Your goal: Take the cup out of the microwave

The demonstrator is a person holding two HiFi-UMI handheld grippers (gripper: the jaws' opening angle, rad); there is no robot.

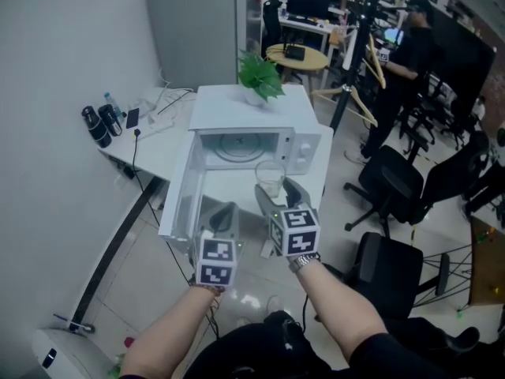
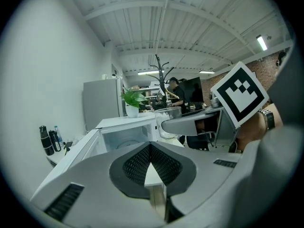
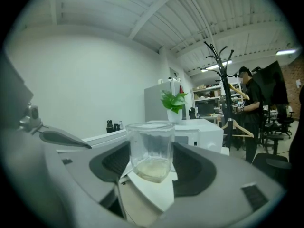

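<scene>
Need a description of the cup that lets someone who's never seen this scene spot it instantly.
Find the white microwave with its door swung open. Just in front of its open cavity, the right gripper holds the cup between its jaws. It is the only clear glass thing there, unlike the leafy plant on the microwave's top.

Open-plan office: a white microwave (image 1: 251, 110) topped with a potted plant (image 1: 259, 76) sits on a white desk (image 1: 151, 144) against a plain wall. Behind it, black swivel chairs (image 1: 392, 181) stand on a pale floor. A person (image 1: 404, 69) in dark clothes stands near desks with monitors (image 1: 304, 5), and a coat stand (image 1: 357, 46) hung with hangers rises beside a small round table (image 1: 296, 57). Exposed white beams and strip lights (image 2: 261, 42) run overhead, and one wall is bare brick (image 2: 268, 63).
</scene>
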